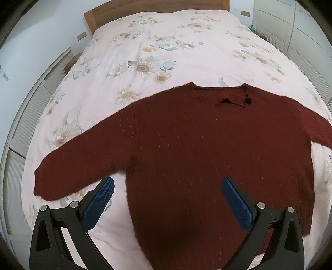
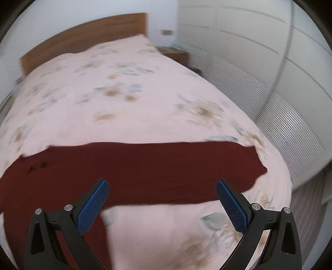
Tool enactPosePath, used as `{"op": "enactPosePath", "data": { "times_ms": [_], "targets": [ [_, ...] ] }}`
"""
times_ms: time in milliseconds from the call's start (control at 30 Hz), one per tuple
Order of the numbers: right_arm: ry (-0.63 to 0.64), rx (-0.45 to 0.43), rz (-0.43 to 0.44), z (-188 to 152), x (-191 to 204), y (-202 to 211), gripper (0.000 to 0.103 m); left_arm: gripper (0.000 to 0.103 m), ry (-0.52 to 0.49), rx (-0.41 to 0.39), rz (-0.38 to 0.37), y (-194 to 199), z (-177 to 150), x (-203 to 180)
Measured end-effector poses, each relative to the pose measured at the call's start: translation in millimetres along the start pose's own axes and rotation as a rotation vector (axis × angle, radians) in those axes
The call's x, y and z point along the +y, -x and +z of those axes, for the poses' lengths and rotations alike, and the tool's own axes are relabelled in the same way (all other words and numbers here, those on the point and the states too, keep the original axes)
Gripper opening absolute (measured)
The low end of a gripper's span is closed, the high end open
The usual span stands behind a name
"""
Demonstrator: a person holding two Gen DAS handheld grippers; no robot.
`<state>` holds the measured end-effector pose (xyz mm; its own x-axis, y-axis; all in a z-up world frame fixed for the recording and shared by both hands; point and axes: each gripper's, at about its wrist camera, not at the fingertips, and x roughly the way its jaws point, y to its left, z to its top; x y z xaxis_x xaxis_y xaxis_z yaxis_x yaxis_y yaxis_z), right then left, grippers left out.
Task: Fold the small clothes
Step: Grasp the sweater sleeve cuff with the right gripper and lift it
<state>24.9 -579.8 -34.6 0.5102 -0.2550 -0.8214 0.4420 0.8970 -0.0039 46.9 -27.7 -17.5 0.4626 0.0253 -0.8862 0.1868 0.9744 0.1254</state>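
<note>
On floral bedspread [image 1: 186, 52], maroon sweater [image 1: 197, 145], wooden headboard [image 1: 145, 6]

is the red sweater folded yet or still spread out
Spread out. The sweater lies flat on the bed, both sleeves stretched sideways, nothing folded over.

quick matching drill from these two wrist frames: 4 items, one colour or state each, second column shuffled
Items:
1. sweater
2. headboard
3. bedspread
4. left hand-held gripper

Colour or state:
A. pink with flower print
B. open, holding nothing
C. dark red, spread flat with sleeves out
D. brown wood

Pairs: 1-C, 2-D, 3-A, 4-B
</note>
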Motion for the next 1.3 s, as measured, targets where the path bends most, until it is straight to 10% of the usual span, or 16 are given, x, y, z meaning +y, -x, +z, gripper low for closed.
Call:
{"op": "enactPosePath", "data": {
  "times_ms": [333, 767, 867, 967, 1300],
  "targets": [
    [-0.386, 0.212, -0.059, -23, -130, -122, 0.103, 0.102, 0.009, 0.049, -0.005, -32, 8, -2],
    [-0.486, 0.277, -0.058, -30, -167, -169, 0.102, 0.102, 0.027, 0.162, 0.002, -73, 1, -3],
    [-0.461, 0.260, -0.062, -24, -165, -164, 0.072, 0.102, 0.030, 0.169, -0.005, -76, 0, -2],
    [-0.470, 0.247, -0.032, -19, -165, -157, 0.018, 0.102, 0.030, 0.173, 0.003, -77, 1, 0],
    [-0.237, 0.095, 0.065, 38, -96, -76, 0.015, 0.102, 0.026, 0.160, -0.015, -74, 0, 7]
  ]
}}
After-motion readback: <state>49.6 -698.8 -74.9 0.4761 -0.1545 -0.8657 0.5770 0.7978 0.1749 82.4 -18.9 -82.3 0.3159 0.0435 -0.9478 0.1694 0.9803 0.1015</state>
